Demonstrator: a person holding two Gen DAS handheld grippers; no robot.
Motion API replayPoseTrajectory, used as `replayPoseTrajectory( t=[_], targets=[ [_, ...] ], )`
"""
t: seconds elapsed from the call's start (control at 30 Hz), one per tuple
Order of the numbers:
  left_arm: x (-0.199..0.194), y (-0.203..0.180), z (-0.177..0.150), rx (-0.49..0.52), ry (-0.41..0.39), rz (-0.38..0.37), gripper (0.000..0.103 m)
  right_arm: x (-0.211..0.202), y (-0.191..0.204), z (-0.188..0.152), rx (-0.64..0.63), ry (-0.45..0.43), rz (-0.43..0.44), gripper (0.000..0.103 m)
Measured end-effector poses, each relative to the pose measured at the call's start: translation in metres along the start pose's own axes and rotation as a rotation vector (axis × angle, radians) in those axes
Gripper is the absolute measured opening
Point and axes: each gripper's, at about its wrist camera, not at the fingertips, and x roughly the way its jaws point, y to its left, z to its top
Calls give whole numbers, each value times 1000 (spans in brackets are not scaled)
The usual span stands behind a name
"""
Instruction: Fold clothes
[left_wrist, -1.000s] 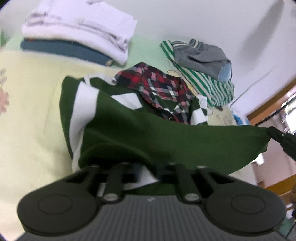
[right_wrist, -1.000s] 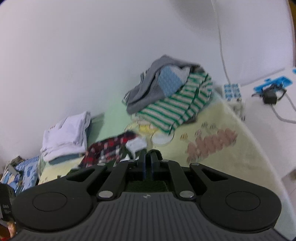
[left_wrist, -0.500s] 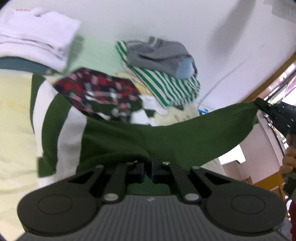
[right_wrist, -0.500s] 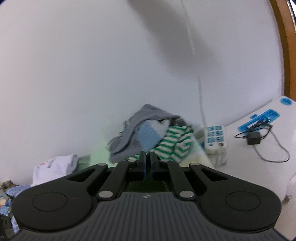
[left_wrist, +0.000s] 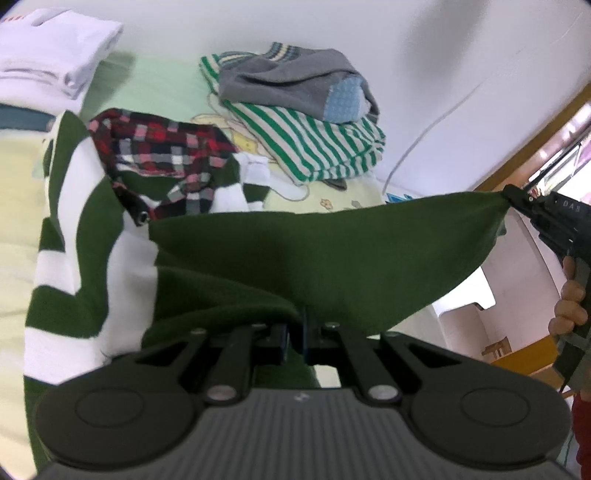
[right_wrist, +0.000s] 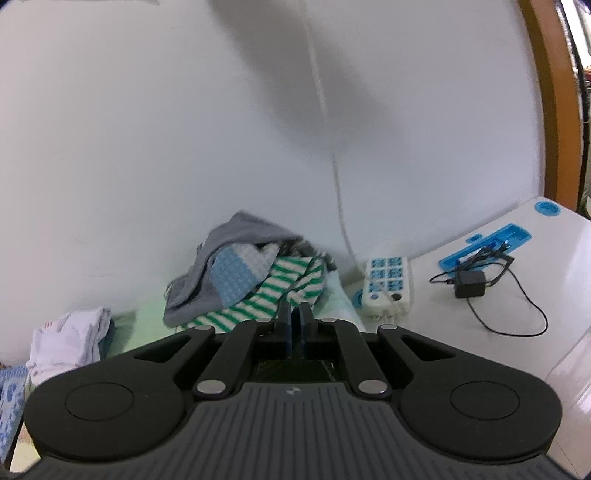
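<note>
Starting at the left of the left wrist view, a white folded pile (left_wrist: 55, 48) sits at the far corner of the bed (left_wrist: 14, 206), and the green shirt (left_wrist: 332, 254) begins there, its white-striped part lying on the bed with a plaid collar (left_wrist: 162, 147) showing at its top. From that flat part the plain green hem rises off the bed and stretches rightward as one taut edge. The left gripper (left_wrist: 295, 328) pinches that hem at its near end, jaws closed on the cloth. Beyond the hem lie a striped top (left_wrist: 314, 147) and a grey garment (left_wrist: 295, 85), unfolded. At the far right the right gripper (left_wrist: 517, 199) holds the other corner, a hand (left_wrist: 569, 306) on its handle.

In the right wrist view its jaws stand together, and a dark strip just behind them is probably the same hem, though it is mostly hidden. A power strip (right_wrist: 388, 288) lies on the white top to the right.

The held edge runs left to right between the two grippers, and the rest of the shirt lies ahead and to the left. Folding likely means carrying this hem forward toward the collar, both hands level.
</note>
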Motion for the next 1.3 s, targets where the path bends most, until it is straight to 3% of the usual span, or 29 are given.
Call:
replayPoseTrajectory(
  t=[0.13, 0.27, 0.43, 0.53, 0.7, 0.8, 0.93, 1.03, 1.1, 1.13, 1.2, 1.3],
  targets=[
    [3, -2, -9, 31, 10, 28, 6, -13, -18, -17, 5, -49, -26, 4],
    [1, 5, -23, 87, 37, 91, 15, 11, -29, -53, -52, 66, -86, 4],
    [-23, 19, -45, 113, 54, 94, 29, 43, -35, -90, -154, 153, -168, 4],
    [-40, 27, -57, 139, 41, 116, 37, 49, -38, -96, -183, 184, -180, 4],
    [-44, 49, -61, 99, 42, 165, 37, 53, -38, -99, -262, 233, -213, 4],
    [-44, 57, -55, 70, 21, 168, 37, 58, -44, -100, -277, 280, -301, 8],
    [-40, 59, -56, 86, 29, 166, 37, 43, -40, -81, -189, 228, -364, 18],
    [-40, 58, -57, 106, 25, 159, 43, 38, 7, -68, -196, 245, -46, 21],
    [-40, 58, -58, 111, 24, 152, 46, 46, 52, -70, -262, 300, 184, 37],
    [-40, 58, -58, 118, 24, 153, 48, 52, 76, -73, -300, 322, 281, 39],
    [-39, 55, -59, 137, 25, 158, 49, 69, 119, -84, -390, 355, 403, 39],
    [-38, 52, -61, 162, 19, 157, 53, 101, 165, -103, -497, 417, 493, 39]
  ],
)
